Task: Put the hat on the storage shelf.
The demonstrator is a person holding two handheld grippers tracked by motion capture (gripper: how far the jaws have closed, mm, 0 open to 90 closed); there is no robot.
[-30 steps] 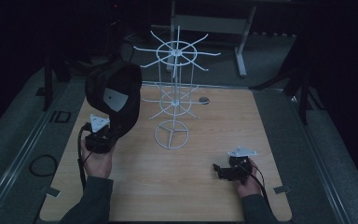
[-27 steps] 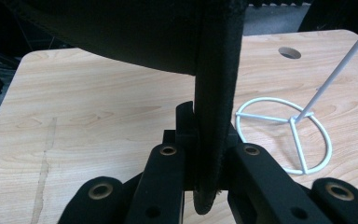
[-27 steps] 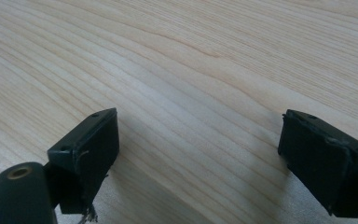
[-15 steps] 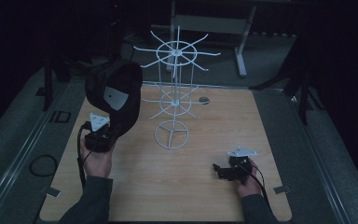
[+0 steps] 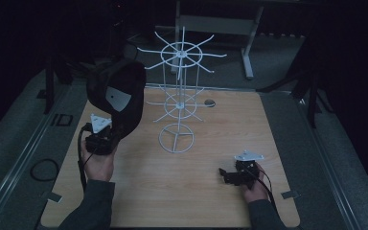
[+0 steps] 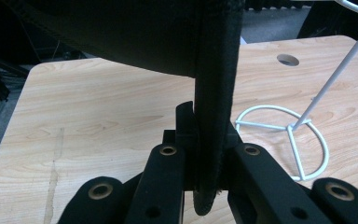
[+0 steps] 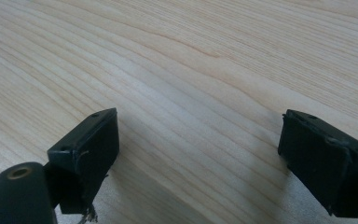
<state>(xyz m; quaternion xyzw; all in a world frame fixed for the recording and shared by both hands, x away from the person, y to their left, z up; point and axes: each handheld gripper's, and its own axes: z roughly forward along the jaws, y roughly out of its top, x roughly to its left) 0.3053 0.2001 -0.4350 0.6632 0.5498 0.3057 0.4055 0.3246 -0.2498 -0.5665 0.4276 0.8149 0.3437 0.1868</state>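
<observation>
Item: black fabric cap with a white inner label (image 5: 117,91), held aloft over the left side of the light wooden surface (image 5: 211,158), just beside the white wire display rack with radiating hooks (image 5: 179,100).

Handling, by estimate: light, soft, floppy crown; stiffer at the stitched edge band (image 6: 212,93), the sound place to hold.

Left claw (image 6: 205,154): clenched on that band.

Right claw (image 7: 196,154): released, jaws wide apart, low over the bare surface, well apart from the cap.
</observation>
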